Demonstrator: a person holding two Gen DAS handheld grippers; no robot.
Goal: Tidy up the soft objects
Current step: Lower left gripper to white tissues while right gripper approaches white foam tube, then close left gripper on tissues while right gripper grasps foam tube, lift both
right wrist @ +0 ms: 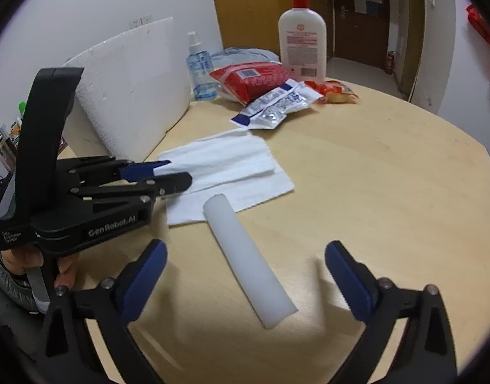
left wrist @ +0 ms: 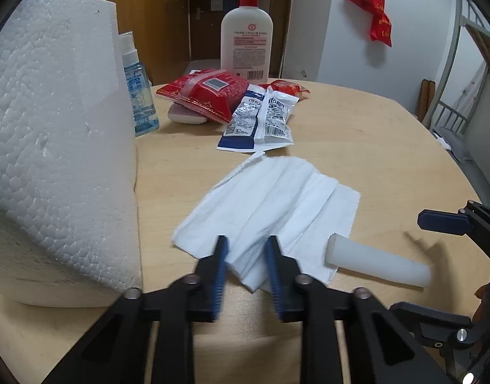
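A white folded cloth (left wrist: 270, 198) lies flat on the wooden table (left wrist: 373, 134); it also shows in the right wrist view (right wrist: 225, 166). My left gripper (left wrist: 246, 246) is partly open, its fingers straddling a fold at the cloth's near edge; in the right wrist view it (right wrist: 177, 172) shows side-on over the cloth's left edge. A white foam cylinder (left wrist: 379, 260) lies with one end on the cloth; in the right wrist view it (right wrist: 245, 259) lies between my wide-open right gripper's (right wrist: 245, 259) fingers. That gripper holds nothing.
A large styrofoam block (left wrist: 53, 147) stands at the left. At the back are a blue spray bottle (left wrist: 139, 96), a pump lotion bottle (left wrist: 246, 35), a red wipes pack (left wrist: 206, 92), blue-white sachets (left wrist: 261, 118) and a red snack pack (right wrist: 334, 91).
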